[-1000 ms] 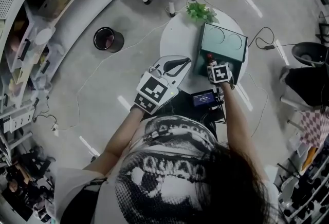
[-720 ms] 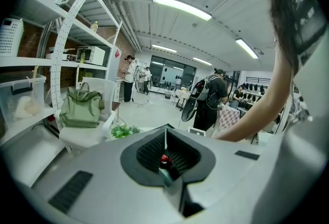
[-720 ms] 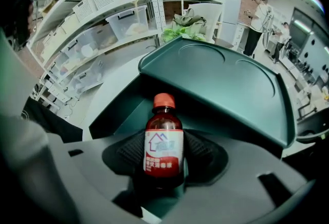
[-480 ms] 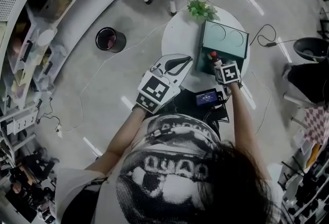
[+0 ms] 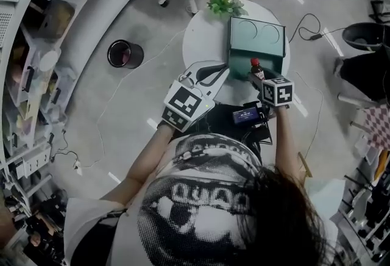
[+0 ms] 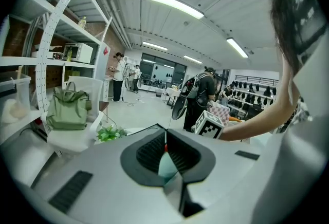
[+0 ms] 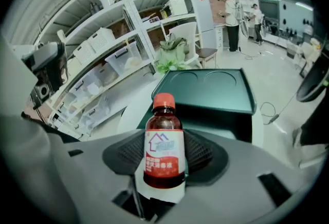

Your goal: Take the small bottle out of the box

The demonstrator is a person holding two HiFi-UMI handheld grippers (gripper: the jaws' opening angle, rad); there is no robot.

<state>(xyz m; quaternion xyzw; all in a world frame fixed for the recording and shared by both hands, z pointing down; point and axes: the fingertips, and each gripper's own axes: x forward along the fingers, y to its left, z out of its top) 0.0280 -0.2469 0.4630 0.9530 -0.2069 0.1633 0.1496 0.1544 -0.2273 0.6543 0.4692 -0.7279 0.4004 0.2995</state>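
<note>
Since right gripper jaws clamp the small red-capped brown bottle, lift vertically clear of the dark green box beyond; left gripper sits closed, empty.

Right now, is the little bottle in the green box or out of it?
Out. The small bottle stands upright, clamped in the right gripper, with the green box behind it, not around it.

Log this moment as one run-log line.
right gripper: shut on small bottle, upright | left gripper: shut, empty | box: open, behind bottle
</note>
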